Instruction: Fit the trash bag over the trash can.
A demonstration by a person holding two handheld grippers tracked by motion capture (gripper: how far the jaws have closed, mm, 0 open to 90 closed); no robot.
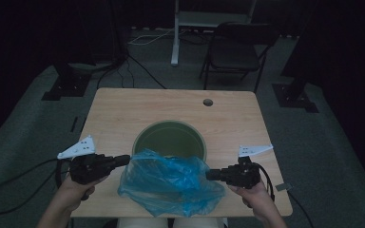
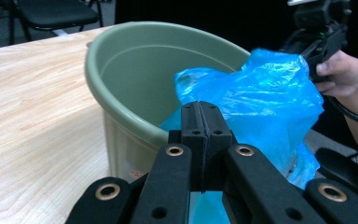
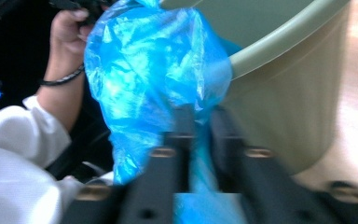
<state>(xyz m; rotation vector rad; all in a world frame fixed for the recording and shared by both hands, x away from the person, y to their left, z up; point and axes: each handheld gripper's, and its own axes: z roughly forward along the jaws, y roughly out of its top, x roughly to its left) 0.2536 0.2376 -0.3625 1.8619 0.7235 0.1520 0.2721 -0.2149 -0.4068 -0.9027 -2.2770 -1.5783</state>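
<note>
At the centre of the high view a green bucket (image 1: 169, 138) stands on the wooden table (image 1: 114, 114), and a blue plastic bag (image 1: 171, 183) spreads below it, draped over the near rim toward the lower middle of the frame. The left gripper (image 1: 123, 160) pinches the bag's left edge, jaws pressed fully together. The right gripper (image 1: 211, 175) grips the bag's right edge, jaws nearly closed with blue film between them

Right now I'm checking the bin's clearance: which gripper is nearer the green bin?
Left, narrowly. The left gripper sits beside the green bin's near-left rim, holding the blue bag. The right gripper grips the bag slightly farther off.
</note>
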